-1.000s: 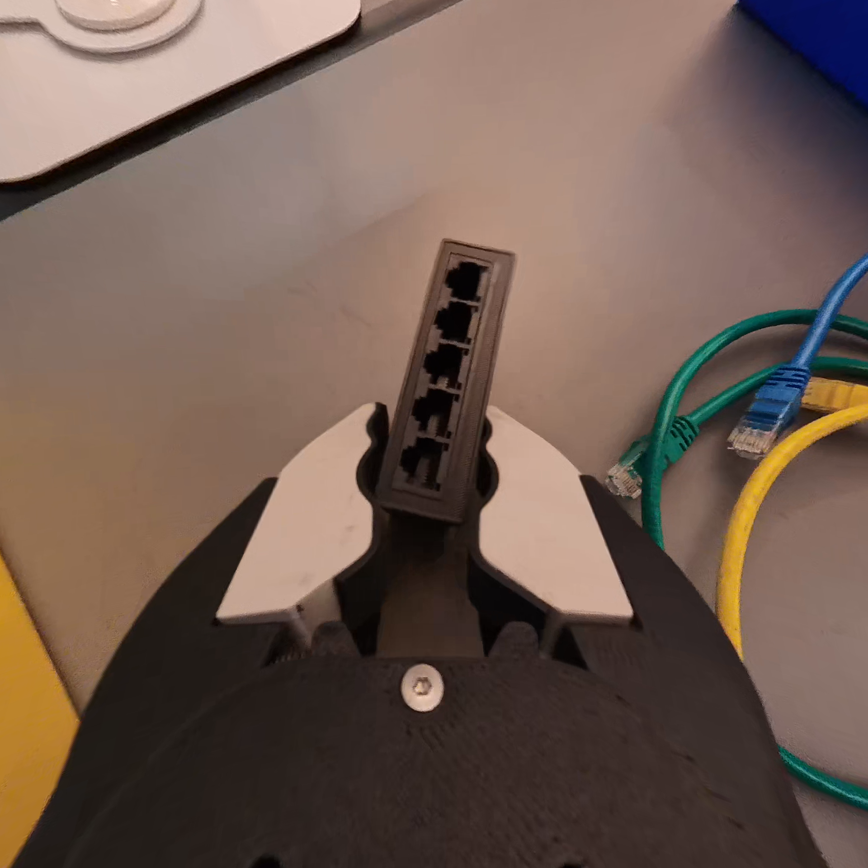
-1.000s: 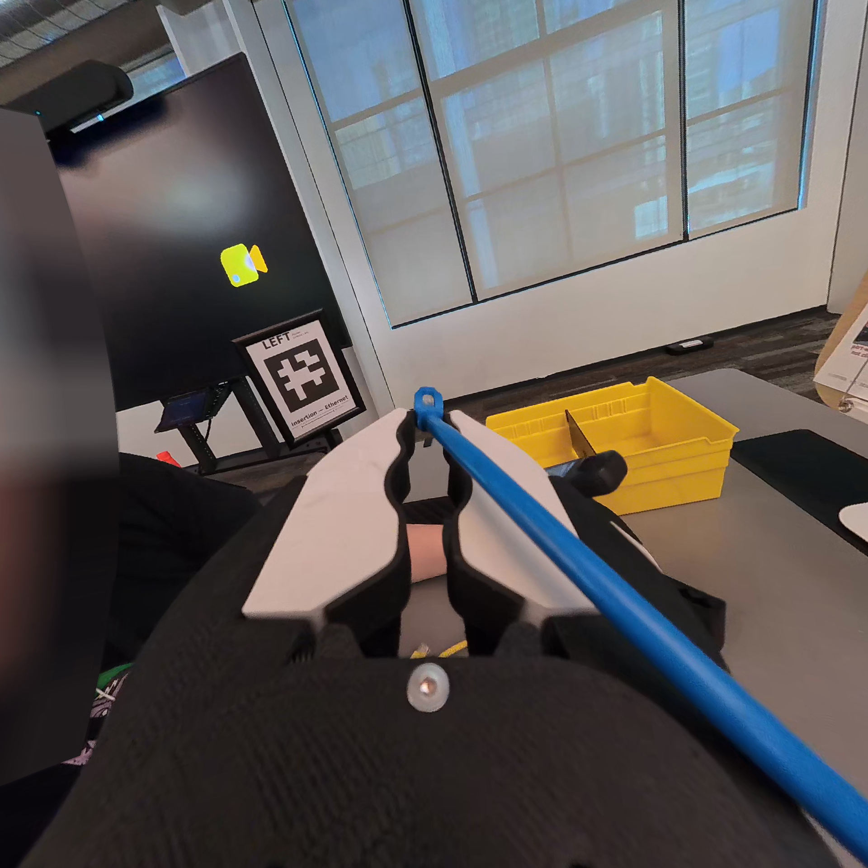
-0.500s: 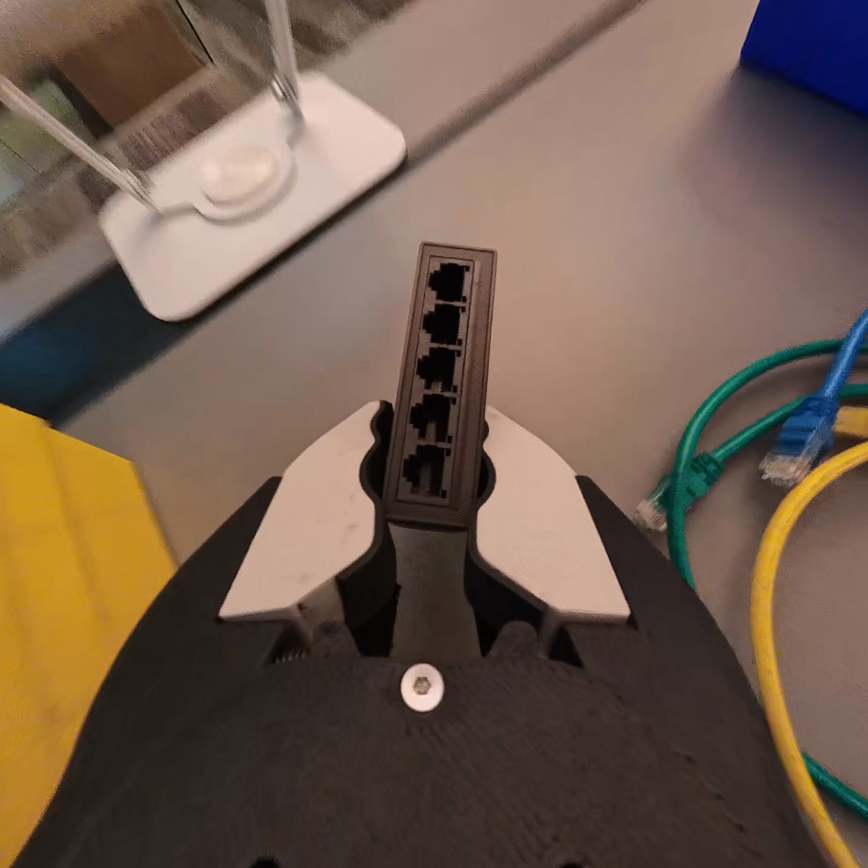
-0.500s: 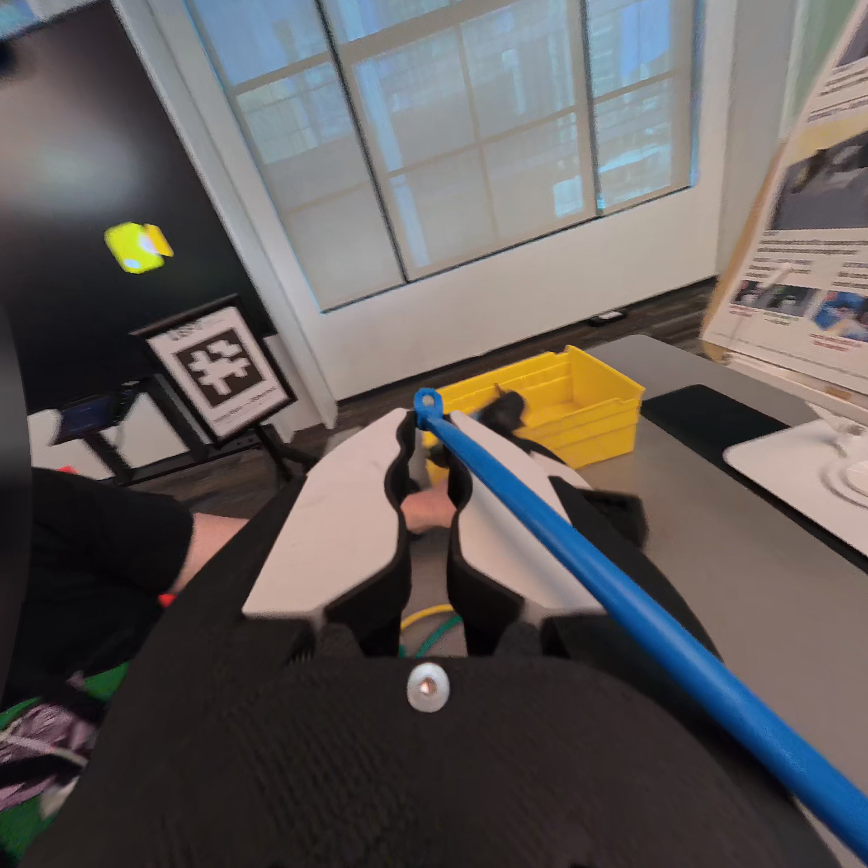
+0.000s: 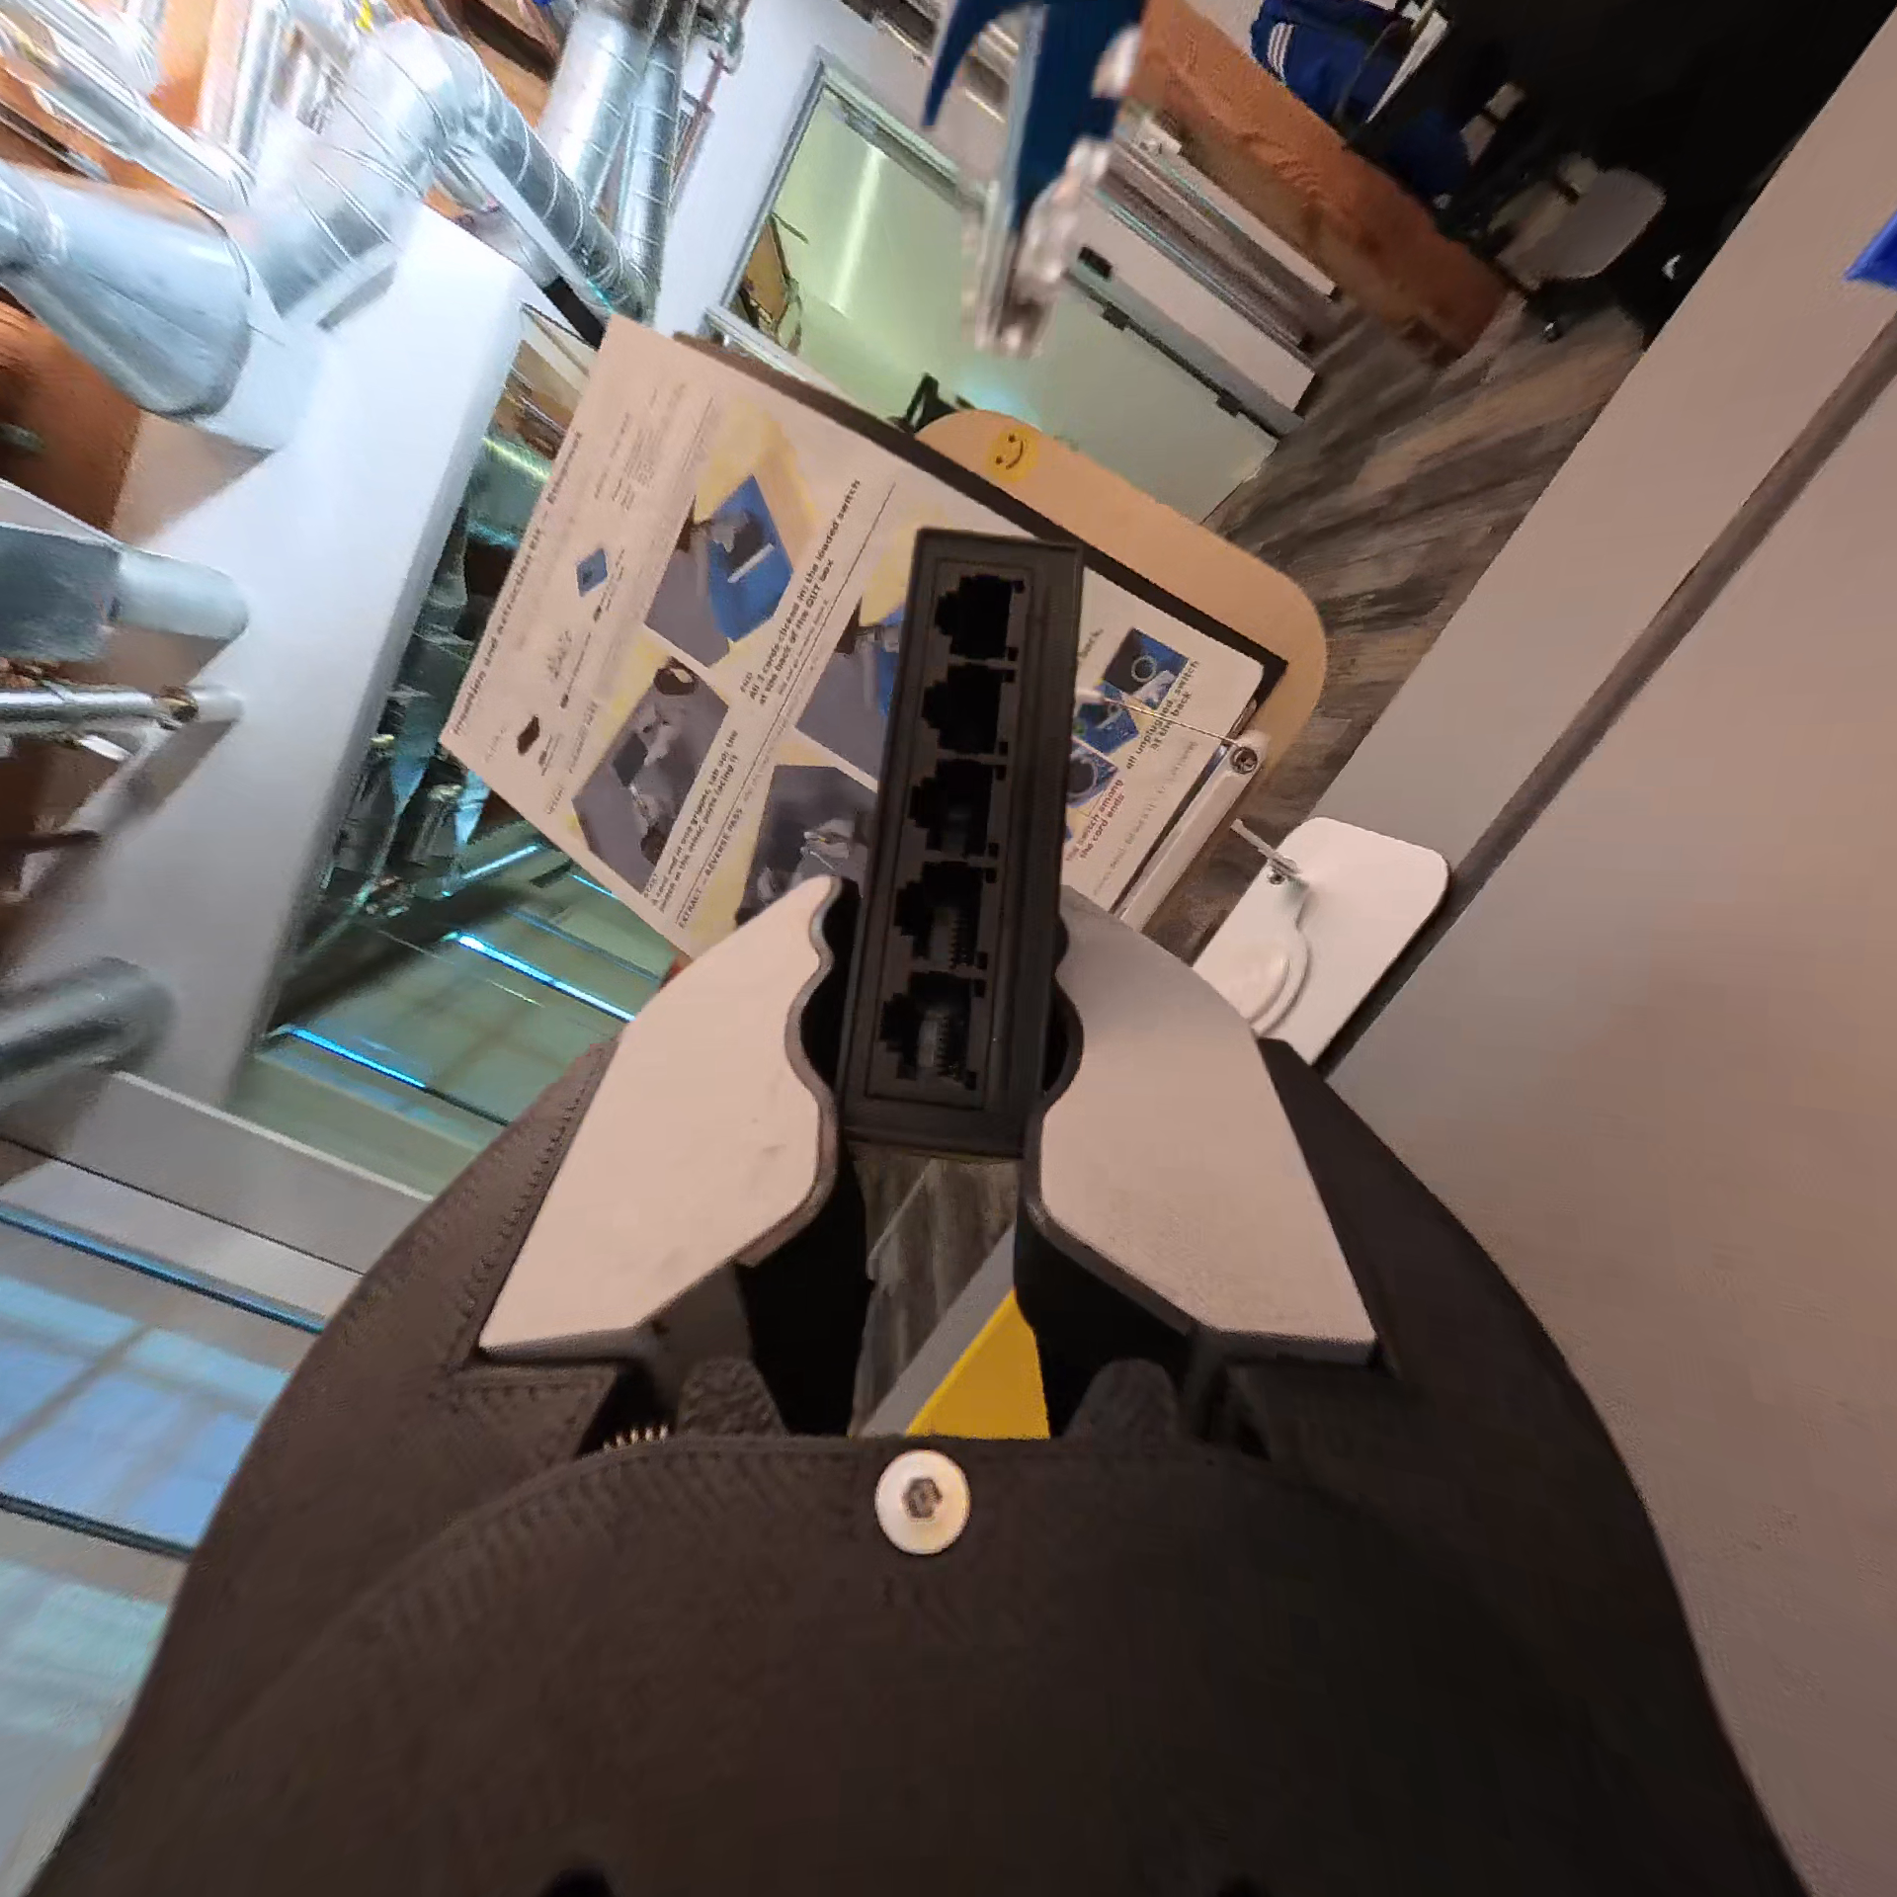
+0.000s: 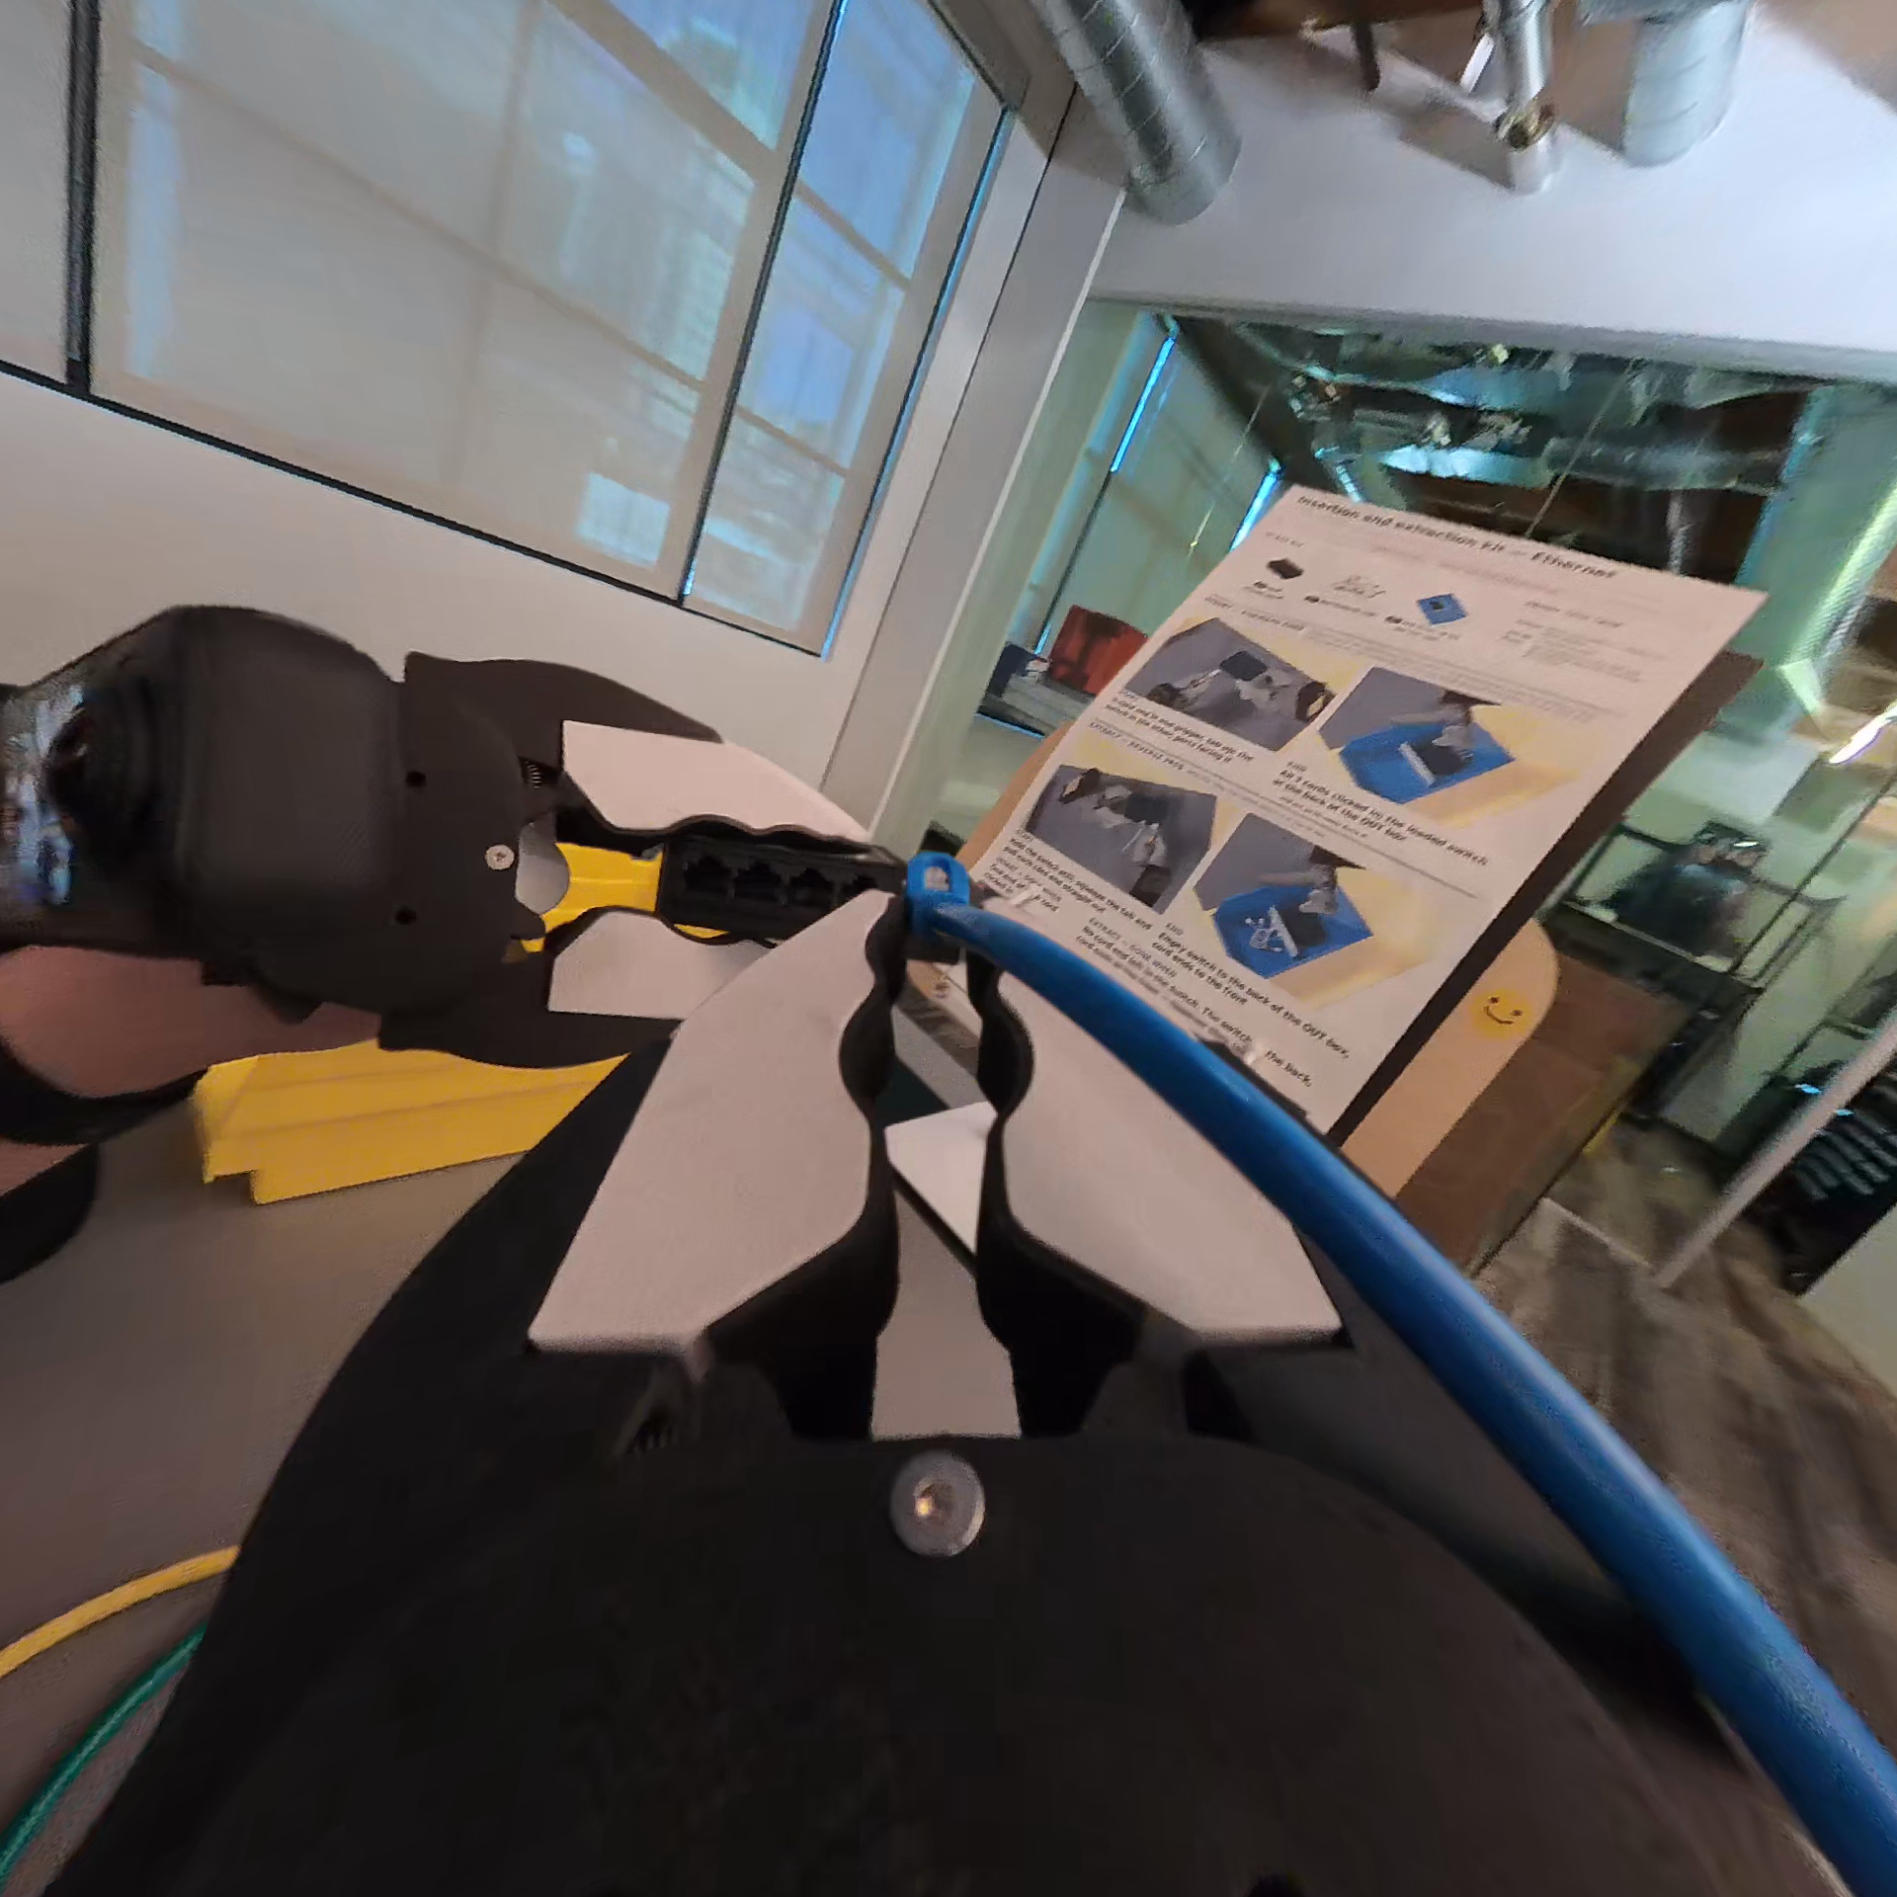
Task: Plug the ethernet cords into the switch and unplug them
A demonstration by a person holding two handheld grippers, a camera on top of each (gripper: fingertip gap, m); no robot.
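My left gripper (image 5: 950,924) is shut on the lower end of a black ethernet switch (image 5: 965,821), held up off the table with its row of empty ports facing the camera. My right gripper (image 6: 934,924) is shut on the blue ethernet cord (image 6: 1334,1181) just behind its plug (image 6: 929,883). In the right wrist view the left gripper (image 6: 698,883) holds the switch (image 6: 770,888) level, and the blue plug sits right at the switch's far end. In the left wrist view the blue plug (image 5: 1027,185) shows blurred above the switch. I cannot tell whether they touch.
A yellow bin (image 6: 390,1109) stands on the grey table (image 5: 1642,1027) behind the left gripper. An instruction poster (image 6: 1334,821) on a white stand base (image 5: 1345,903) is beyond. A yellow cord (image 6: 92,1622) and a green cord (image 6: 92,1735) lie at lower left. Spacing between my two grippers at the tips: around 11 centimeters.
Both grippers have lifted and swung. The left view went from the tabletop to the room. The right gripper turned right, bringing the blue plug up to the switch.
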